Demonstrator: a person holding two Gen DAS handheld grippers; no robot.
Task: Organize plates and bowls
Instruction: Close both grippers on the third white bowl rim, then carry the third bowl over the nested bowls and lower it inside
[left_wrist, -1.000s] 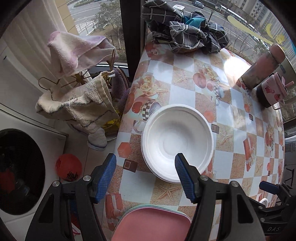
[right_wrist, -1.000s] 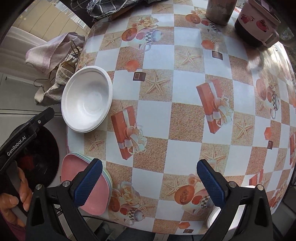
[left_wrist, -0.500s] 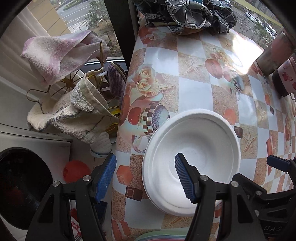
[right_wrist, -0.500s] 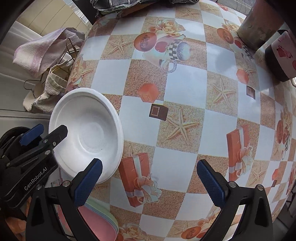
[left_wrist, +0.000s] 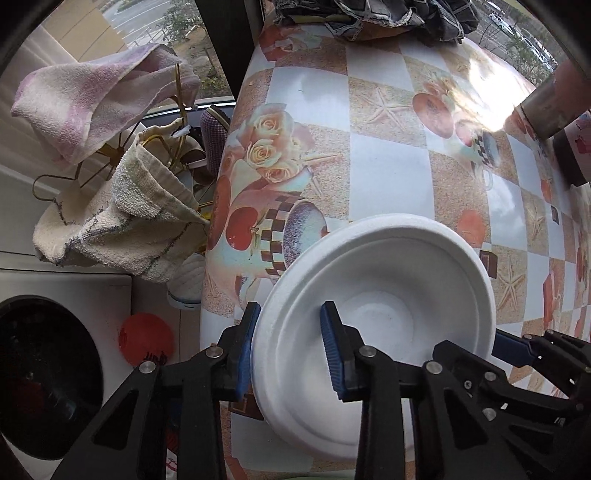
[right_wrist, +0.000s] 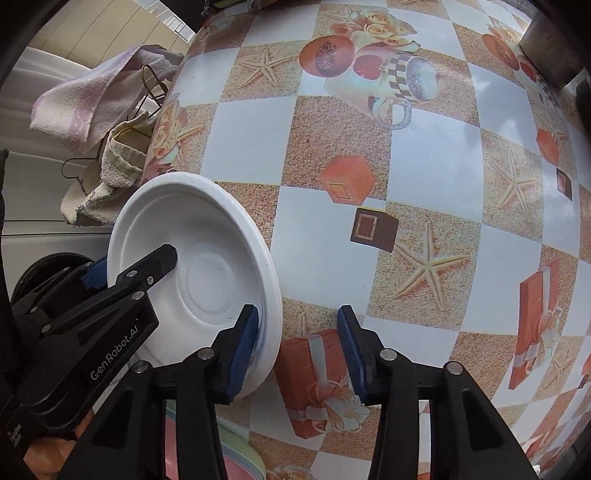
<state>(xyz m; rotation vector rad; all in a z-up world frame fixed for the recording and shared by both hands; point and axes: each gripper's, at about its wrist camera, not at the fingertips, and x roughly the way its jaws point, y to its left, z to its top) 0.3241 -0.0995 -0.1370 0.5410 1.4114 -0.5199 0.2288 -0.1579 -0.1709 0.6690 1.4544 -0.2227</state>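
Observation:
A white foam bowl (left_wrist: 380, 295) sits near the left edge of the patterned table (left_wrist: 388, 177). My left gripper (left_wrist: 288, 350) straddles the bowl's left rim, one finger outside, one inside, half closed, with a gap still showing at the inner pad. In the right wrist view the bowl (right_wrist: 207, 266) lies at the lower left. My right gripper (right_wrist: 299, 350) straddles its right rim, partly open, the left pad inside the bowl and the right pad over the table. A stack of pastel plates (right_wrist: 236, 458) shows at the bottom edge.
Towels on a wire rack (left_wrist: 110, 192) hang just off the table's left edge, above a washing machine (left_wrist: 48, 373). A metal cup (left_wrist: 554, 107) and a mug stand at the far right. Dark checked cloth (left_wrist: 388, 18) lies at the table's far end.
Both grippers moved forward onto the bowl and narrowed, from wide open to straddling its opposite rims. The bowl now looks slightly tilted.

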